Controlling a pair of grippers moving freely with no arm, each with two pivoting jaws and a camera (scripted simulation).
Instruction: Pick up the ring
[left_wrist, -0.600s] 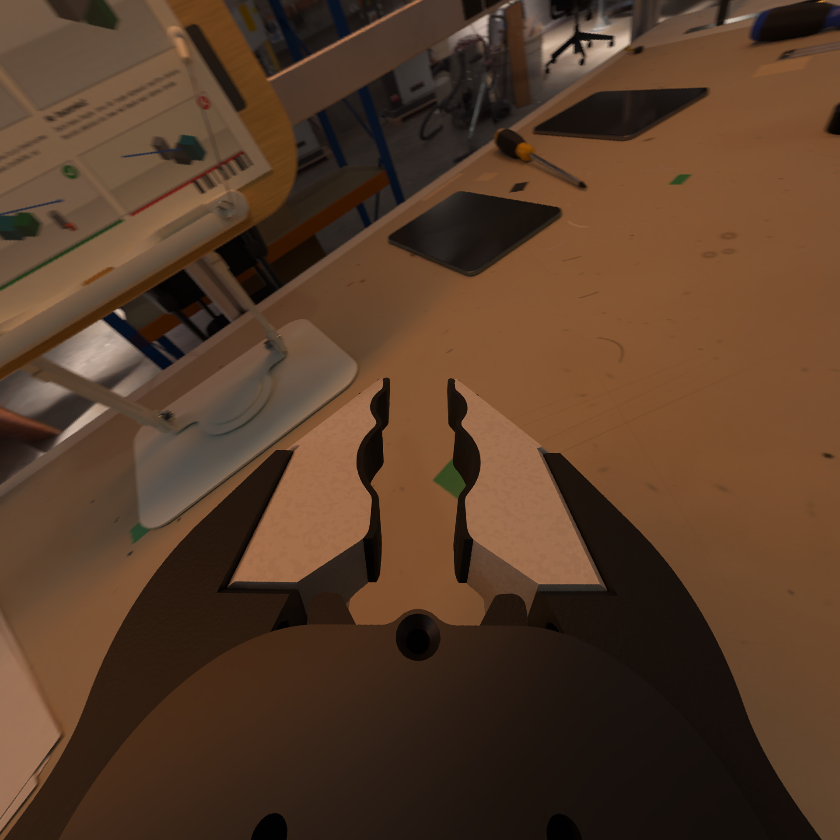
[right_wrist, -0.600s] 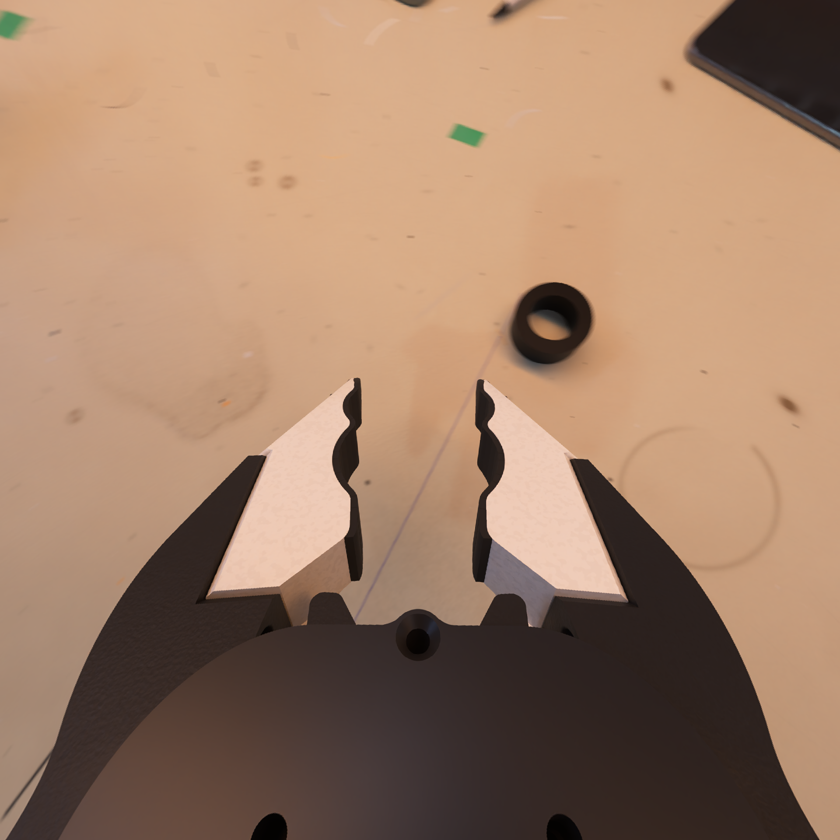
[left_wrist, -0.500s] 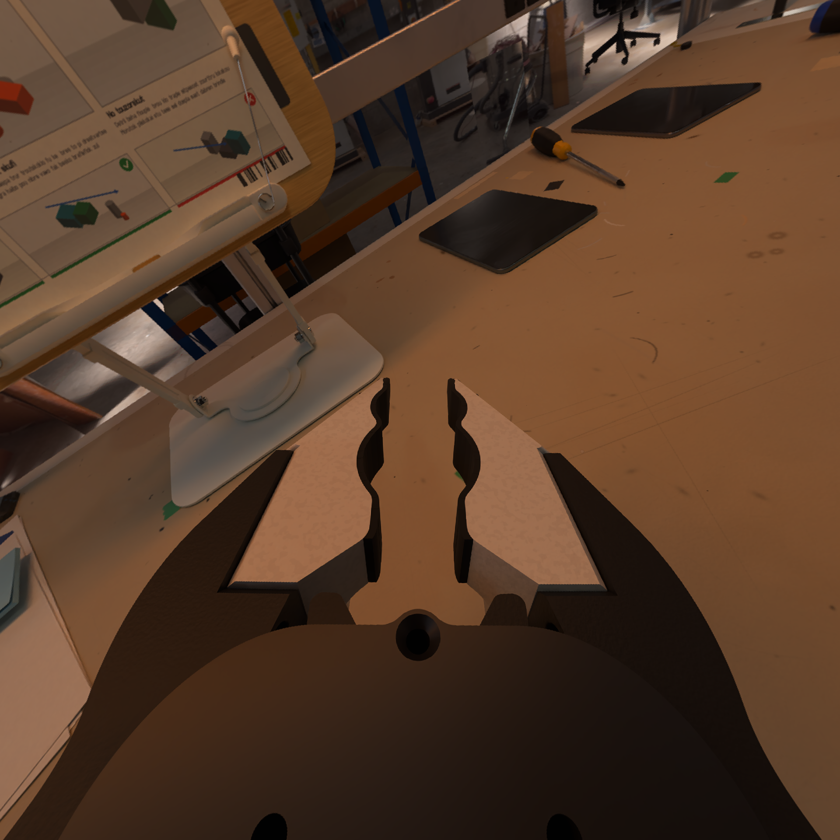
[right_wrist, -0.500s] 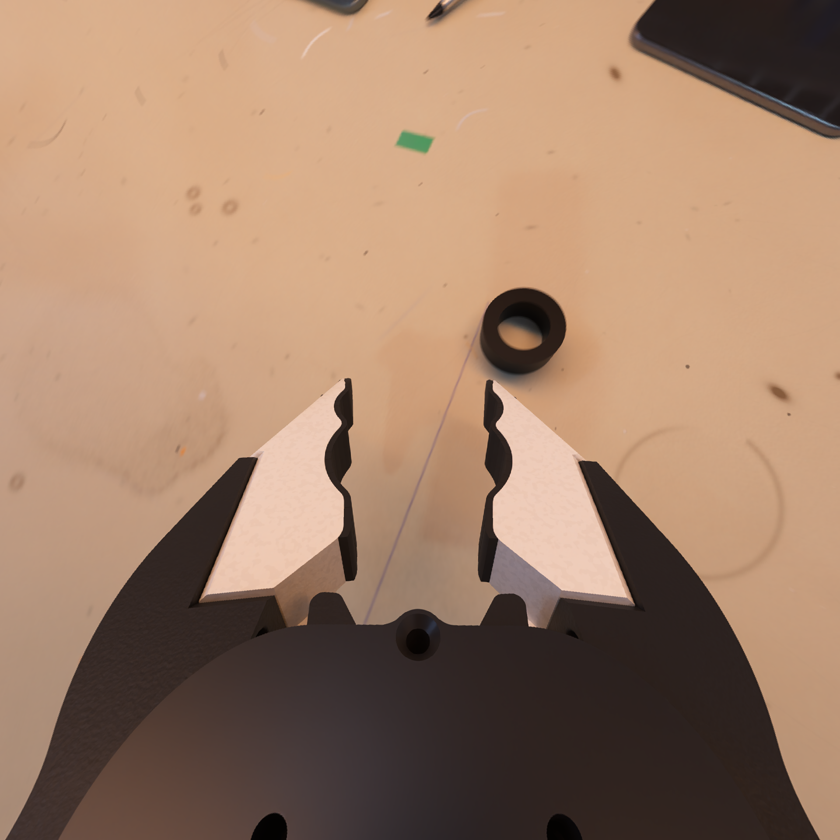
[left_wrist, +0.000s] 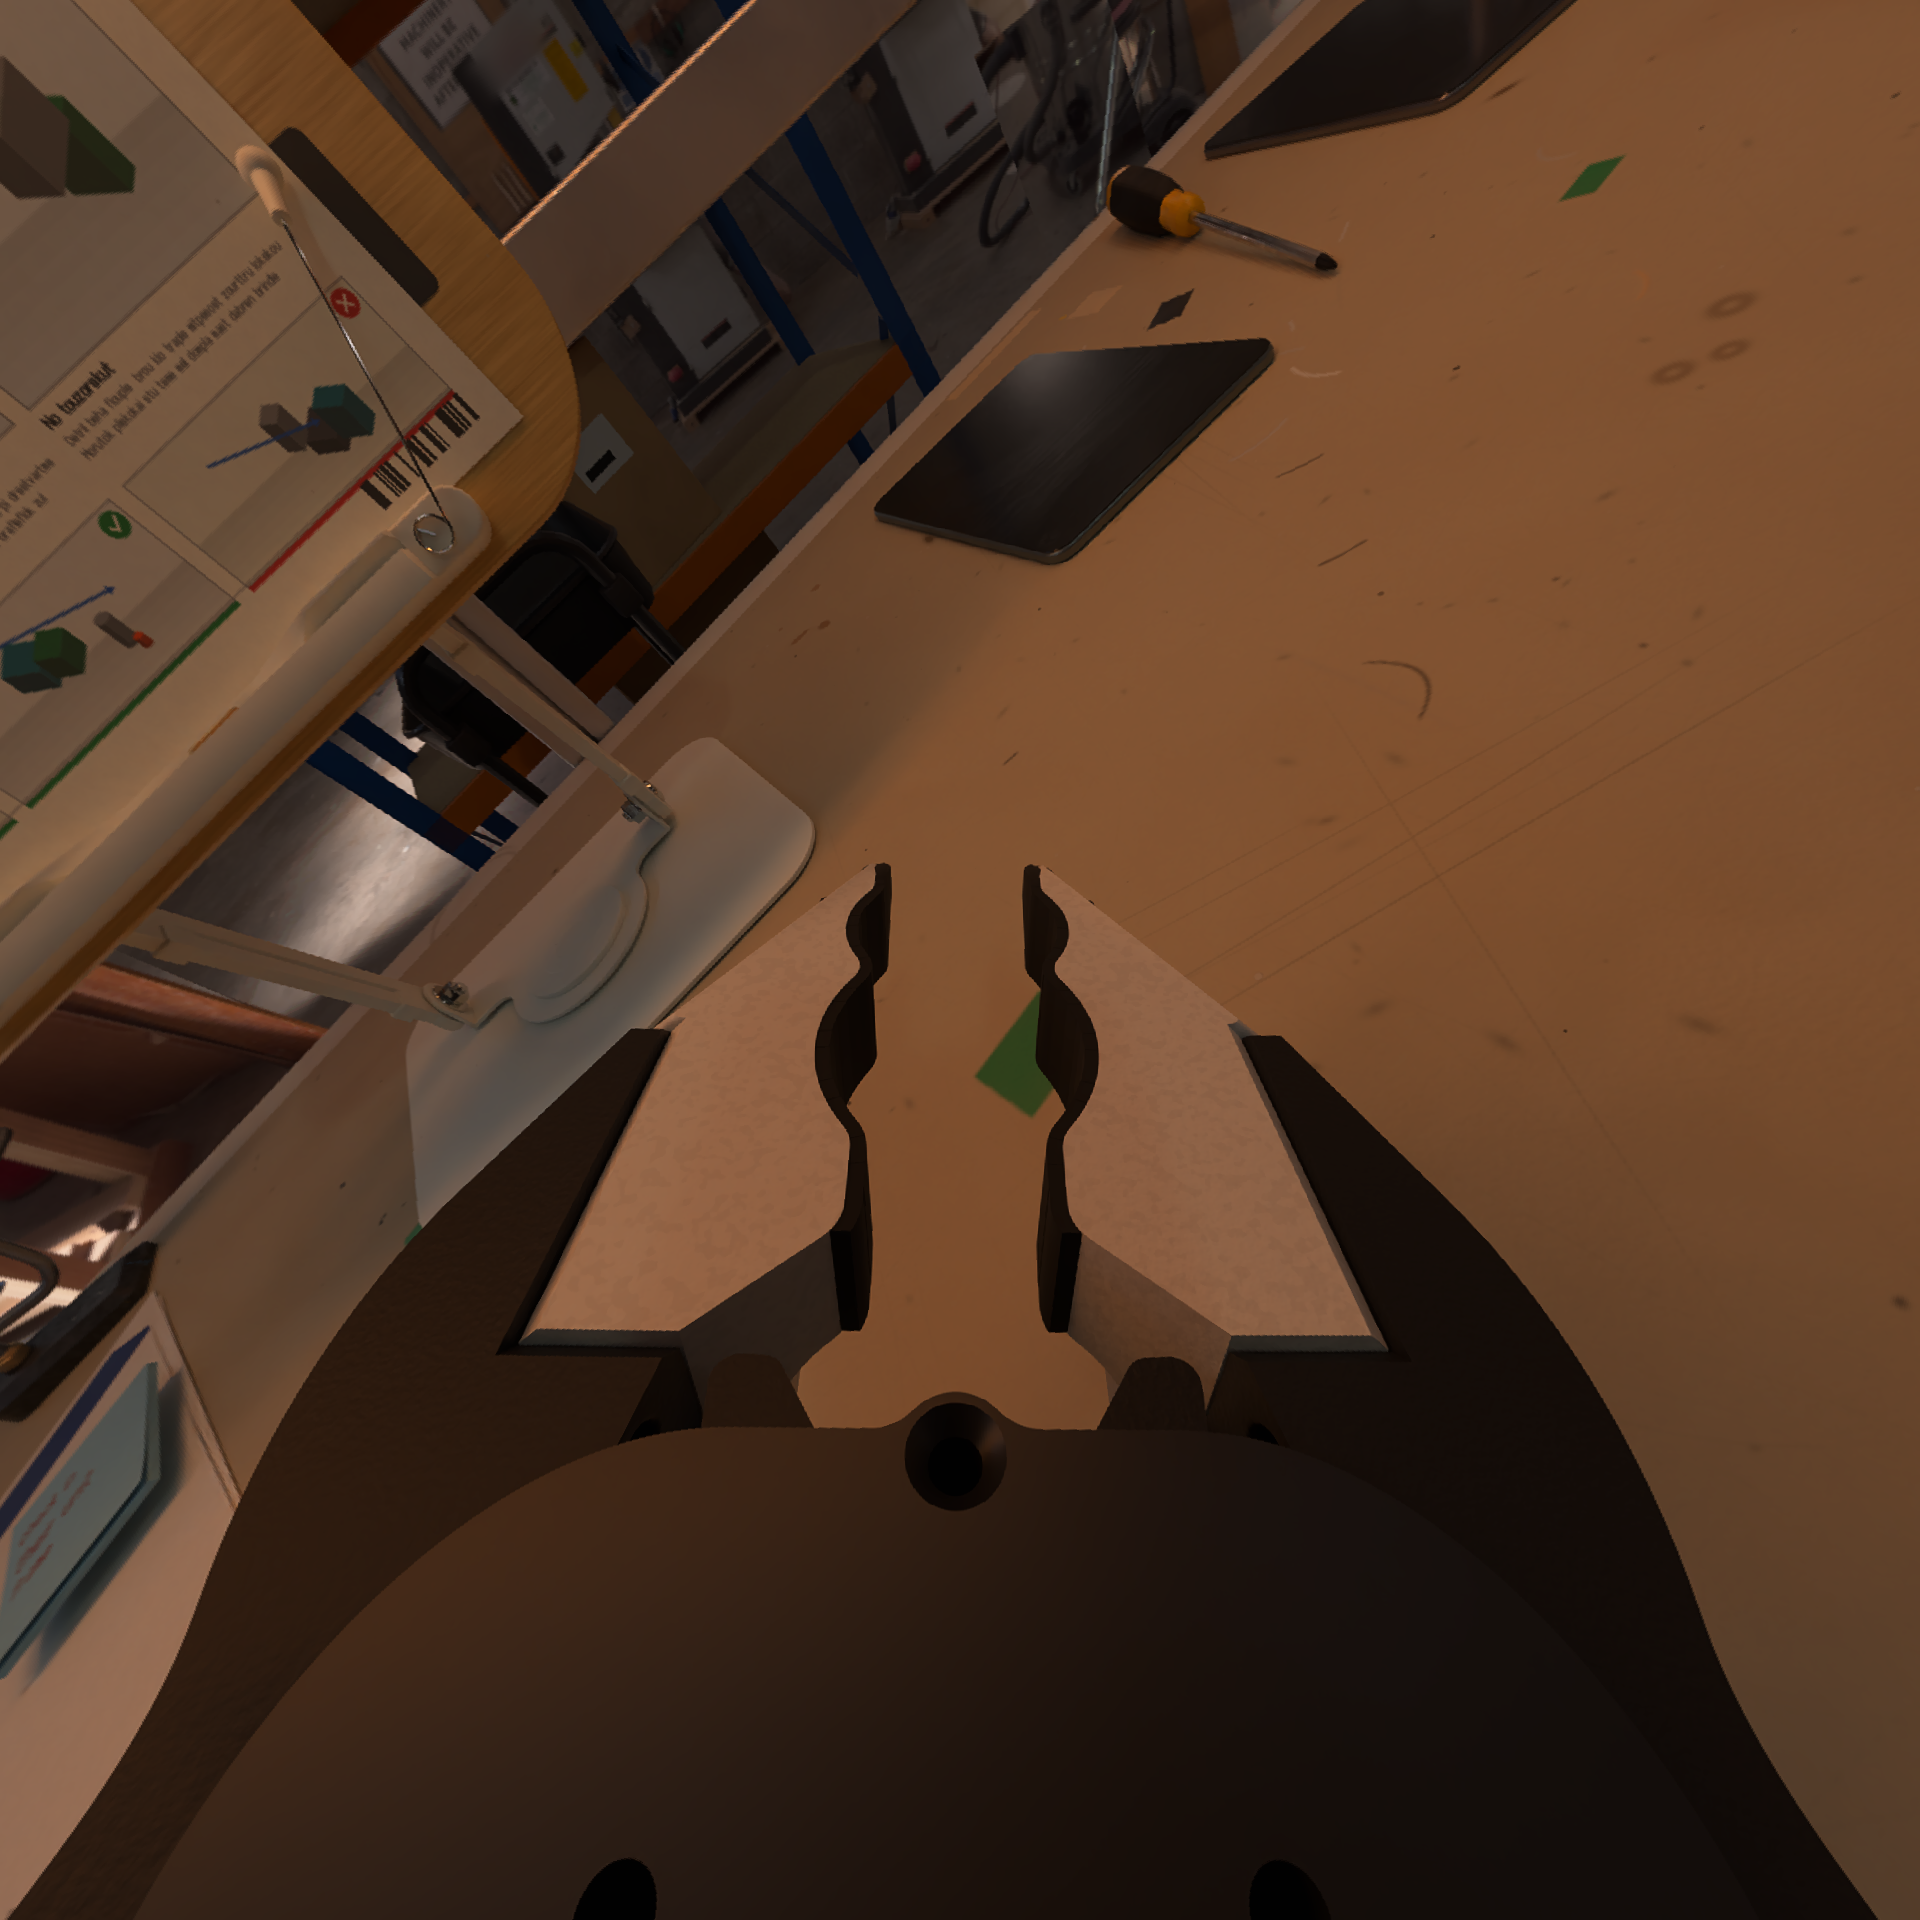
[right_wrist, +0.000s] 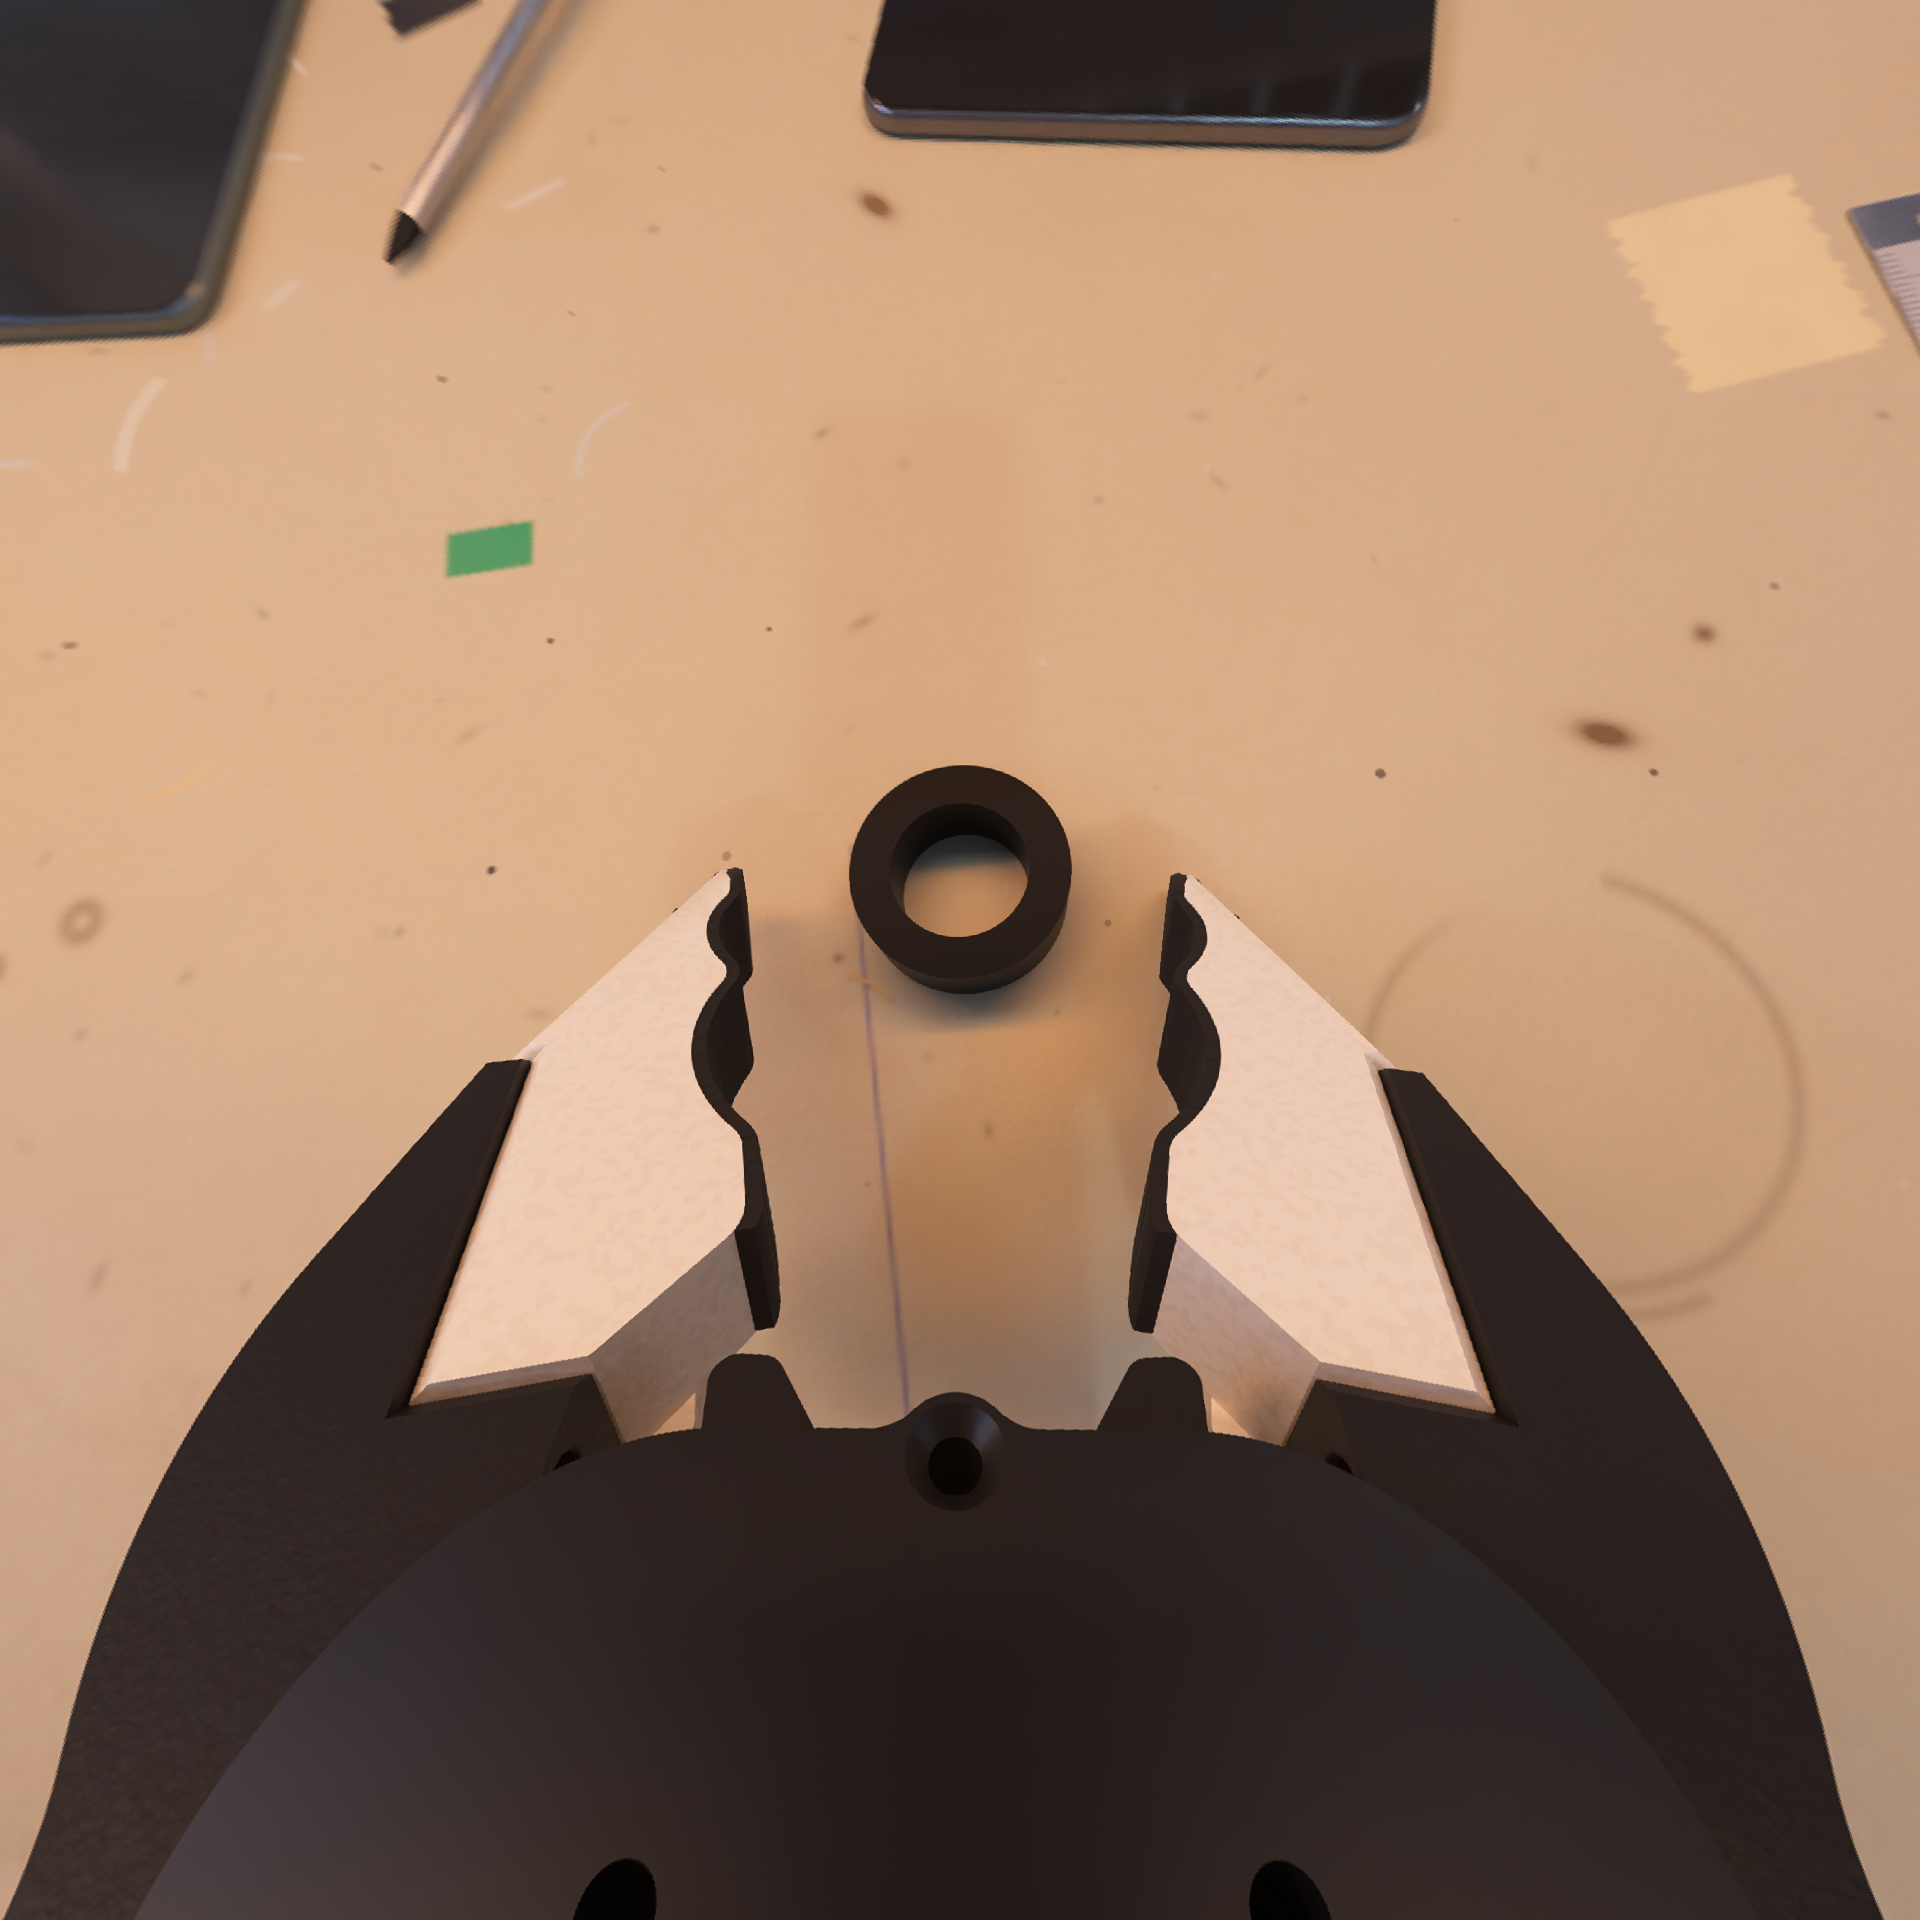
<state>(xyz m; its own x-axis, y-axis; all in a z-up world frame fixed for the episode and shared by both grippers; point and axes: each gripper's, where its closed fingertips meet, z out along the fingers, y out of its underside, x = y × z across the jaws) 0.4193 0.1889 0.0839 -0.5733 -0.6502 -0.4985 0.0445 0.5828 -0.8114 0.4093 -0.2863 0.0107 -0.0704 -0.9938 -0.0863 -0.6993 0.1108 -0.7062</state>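
A small black ring (right_wrist: 883, 883) lies flat on the tan table in the right wrist view. My right gripper (right_wrist: 954, 878) is open wide and empty. Its two fingertips stand on either side of the ring, a little short of it and not touching. My left gripper (left_wrist: 956, 871) is open with a narrow gap and holds nothing. It hovers over the table near a white stand base (left_wrist: 623, 935). The ring does not show in the left wrist view.
In the right wrist view, two dark tablets (right_wrist: 1143, 73) (right_wrist: 104, 156) and a screwdriver tip (right_wrist: 457, 135) lie beyond the ring. In the left wrist view, a tilted instruction board (left_wrist: 208, 416) on the stand, a dark tablet (left_wrist: 1070, 447) and a screwdriver (left_wrist: 1205, 218) lie near the table's edge.
My right gripper has opened wider and swung to the right, so the ring now lies centred between its fingertips. My left gripper has shifted and turned a little; its opening is unchanged.
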